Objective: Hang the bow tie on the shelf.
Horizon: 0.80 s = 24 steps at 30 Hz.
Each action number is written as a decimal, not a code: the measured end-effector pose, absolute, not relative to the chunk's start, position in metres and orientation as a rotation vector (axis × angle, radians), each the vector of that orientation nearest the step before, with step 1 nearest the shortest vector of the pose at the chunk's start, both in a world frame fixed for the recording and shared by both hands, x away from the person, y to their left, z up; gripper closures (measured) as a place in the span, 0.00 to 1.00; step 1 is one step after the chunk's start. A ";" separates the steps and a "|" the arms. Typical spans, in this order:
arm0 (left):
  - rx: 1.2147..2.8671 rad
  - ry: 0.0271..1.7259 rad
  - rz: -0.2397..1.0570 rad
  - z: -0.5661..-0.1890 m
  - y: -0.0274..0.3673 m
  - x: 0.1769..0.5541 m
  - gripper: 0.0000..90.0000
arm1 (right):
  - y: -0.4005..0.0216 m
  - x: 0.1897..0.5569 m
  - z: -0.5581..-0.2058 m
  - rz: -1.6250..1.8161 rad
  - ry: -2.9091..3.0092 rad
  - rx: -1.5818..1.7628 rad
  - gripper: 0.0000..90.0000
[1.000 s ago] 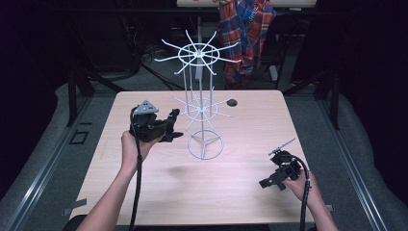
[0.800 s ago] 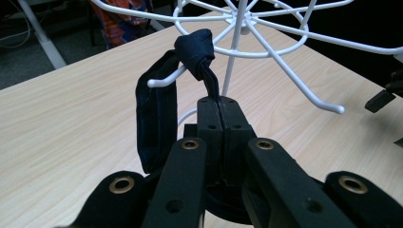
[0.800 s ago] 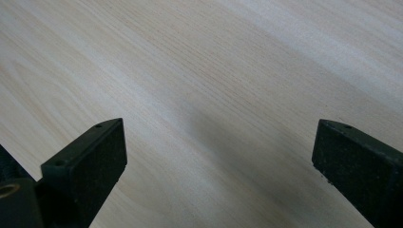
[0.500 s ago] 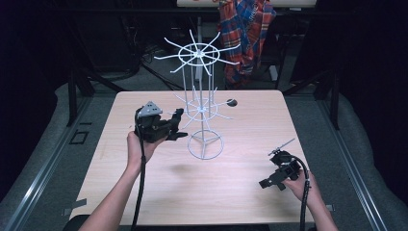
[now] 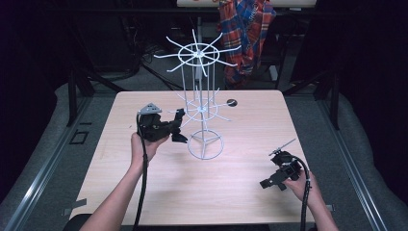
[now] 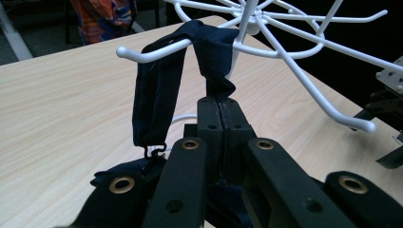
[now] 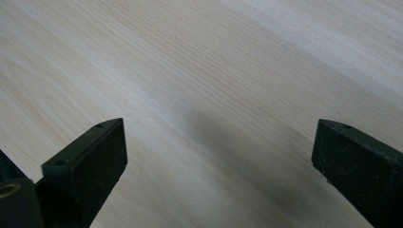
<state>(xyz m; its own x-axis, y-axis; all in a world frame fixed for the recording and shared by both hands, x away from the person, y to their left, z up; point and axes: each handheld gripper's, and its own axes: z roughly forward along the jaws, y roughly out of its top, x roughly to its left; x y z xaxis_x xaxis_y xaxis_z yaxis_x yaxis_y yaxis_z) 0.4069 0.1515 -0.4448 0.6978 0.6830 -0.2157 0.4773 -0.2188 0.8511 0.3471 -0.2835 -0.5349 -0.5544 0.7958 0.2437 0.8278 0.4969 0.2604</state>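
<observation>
Navy strap [image 6: 159, 90], draped over rack hook [image 6: 147, 51]

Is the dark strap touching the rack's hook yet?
Touching. The left gripper view shows the strap draped over a white hook of the rack, with the left gripper shut on its other end.

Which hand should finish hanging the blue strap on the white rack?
The left. The left gripper is already shut on the blue strap, which drapes over a hook of the white rack. The right gripper sits open over bare table, far from the rack.
</observation>
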 end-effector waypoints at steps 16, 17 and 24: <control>1.877 0.884 0.271 -0.445 0.144 0.405 0.99 | -0.282 0.343 -0.534 -0.587 -2.624 -1.486 0.05; 1.878 0.882 0.273 -0.445 0.144 0.406 0.99 | -0.282 0.342 -0.533 -0.577 -2.629 -1.477 0.05; 1.881 0.884 0.263 -0.446 0.143 0.406 0.99 | -0.281 0.341 -0.534 -0.565 -2.638 -1.483 0.05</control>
